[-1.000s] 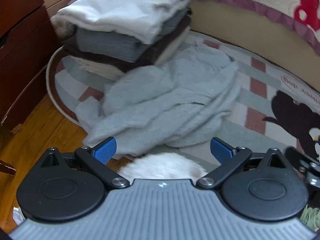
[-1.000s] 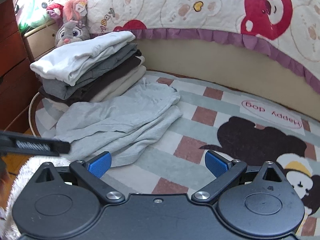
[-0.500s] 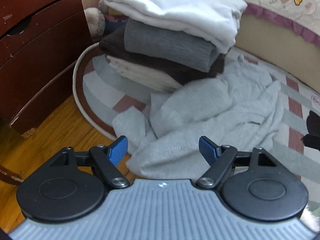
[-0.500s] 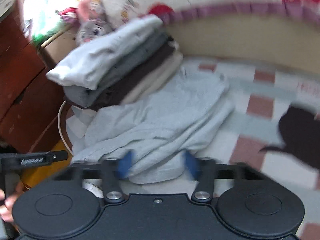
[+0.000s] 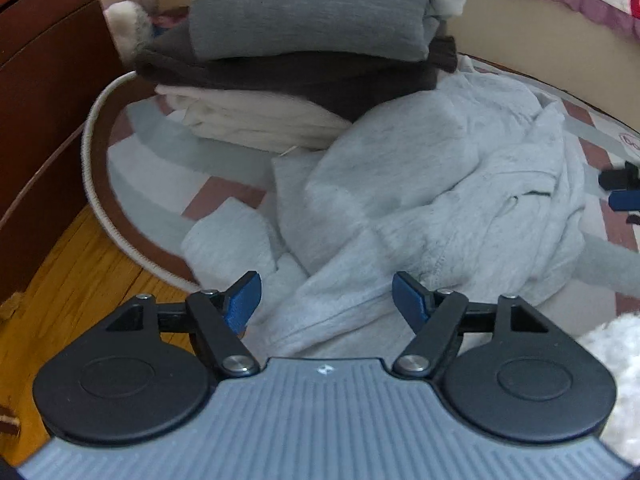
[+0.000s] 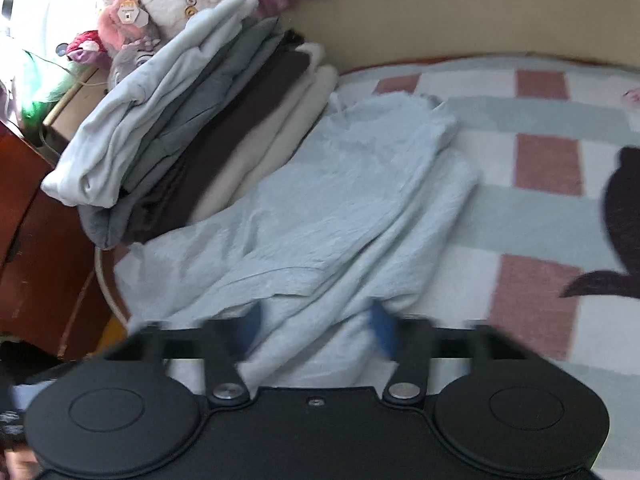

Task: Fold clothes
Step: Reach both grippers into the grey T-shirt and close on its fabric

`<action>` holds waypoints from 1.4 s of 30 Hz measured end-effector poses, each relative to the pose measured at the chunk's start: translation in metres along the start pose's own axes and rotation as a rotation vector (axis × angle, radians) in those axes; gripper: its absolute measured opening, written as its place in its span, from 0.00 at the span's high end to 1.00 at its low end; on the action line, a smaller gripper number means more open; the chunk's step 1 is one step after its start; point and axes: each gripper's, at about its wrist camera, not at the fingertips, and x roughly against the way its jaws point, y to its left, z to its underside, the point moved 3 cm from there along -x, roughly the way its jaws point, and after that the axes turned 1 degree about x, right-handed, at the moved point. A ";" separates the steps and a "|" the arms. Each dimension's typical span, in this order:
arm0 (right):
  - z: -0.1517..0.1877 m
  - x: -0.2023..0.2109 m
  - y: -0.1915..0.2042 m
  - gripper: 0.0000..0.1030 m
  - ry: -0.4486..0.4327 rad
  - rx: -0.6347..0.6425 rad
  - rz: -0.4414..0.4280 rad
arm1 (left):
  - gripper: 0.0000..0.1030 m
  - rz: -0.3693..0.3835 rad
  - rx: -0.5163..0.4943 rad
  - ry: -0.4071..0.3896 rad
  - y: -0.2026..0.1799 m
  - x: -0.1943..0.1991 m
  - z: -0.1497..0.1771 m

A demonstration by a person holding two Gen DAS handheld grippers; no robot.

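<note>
A crumpled light grey garment [image 5: 440,184] lies on the round rug, against a stack of folded clothes [image 5: 304,36]. My left gripper [image 5: 326,302] hovers low over the garment's near hem. It is open, with cloth showing between the blue pads but not pinched. In the right wrist view the same garment [image 6: 340,208] spreads out from the stack [image 6: 192,120]. My right gripper [image 6: 316,328] is blurred over the garment's near edge. Its jaws are opening, with a fold of cloth between them. Its tip [image 5: 620,194] shows at the right edge of the left wrist view.
A dark wooden dresser [image 5: 44,92] stands at the left beside bare wood floor [image 5: 72,280]. The checked rug [image 6: 540,168] runs right to the bed's side [image 6: 460,12]. Plush toys [image 6: 124,28] sit behind the stack. Something white and fluffy [image 5: 616,364] is at the lower right.
Both grippers came down and closer to the grey garment. The left jaws narrowed a little. The right jaws narrowed, then spread again, and that gripper rolled.
</note>
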 end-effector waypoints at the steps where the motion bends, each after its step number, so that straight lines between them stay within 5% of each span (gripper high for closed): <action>1: -0.003 -0.003 -0.002 0.18 -0.007 -0.012 0.002 | 0.23 0.005 -0.005 -0.005 0.001 -0.002 0.001; 3: -0.008 -0.008 -0.007 0.18 -0.018 -0.039 0.008 | 0.12 0.027 0.006 -0.007 0.006 -0.004 0.003; 10: -0.031 -0.046 -0.027 0.18 0.011 -0.151 0.028 | 0.11 0.217 0.165 0.045 0.026 -0.007 0.017; 12: -0.034 -0.058 -0.028 0.17 0.029 -0.149 0.042 | 0.04 0.260 0.183 0.051 0.025 -0.009 0.021; 19: -0.035 -0.079 -0.021 0.11 -0.023 -0.149 0.062 | 0.02 0.175 0.173 0.092 0.012 -0.030 0.020; 20: -0.034 -0.080 -0.020 0.15 -0.036 -0.122 0.072 | 0.11 0.172 0.150 0.086 0.008 -0.028 0.019; 21: -0.033 -0.080 -0.018 0.36 -0.047 -0.081 0.097 | 0.39 0.170 0.119 0.079 0.002 -0.024 0.018; 22: -0.032 -0.079 -0.016 0.64 -0.053 -0.040 0.130 | 0.54 0.167 0.087 0.072 -0.003 -0.021 0.017; 24: -0.030 -0.074 -0.016 0.78 -0.073 0.024 0.161 | 0.81 0.126 0.013 0.046 -0.018 -0.010 0.013; 25: -0.028 -0.068 -0.016 0.82 -0.093 0.028 0.151 | 0.87 0.096 -0.023 0.020 -0.025 -0.004 0.011; 32: -0.026 -0.023 -0.001 0.85 -0.219 0.075 0.103 | 0.91 0.006 -0.079 -0.094 -0.041 0.022 -0.010; 38: -0.031 0.034 0.024 0.86 -0.334 0.188 0.144 | 0.91 0.030 -0.112 -0.217 -0.058 0.062 -0.029; 42: -0.037 0.092 0.021 0.87 -0.411 0.134 0.078 | 0.91 0.054 -0.165 -0.310 -0.090 0.090 -0.053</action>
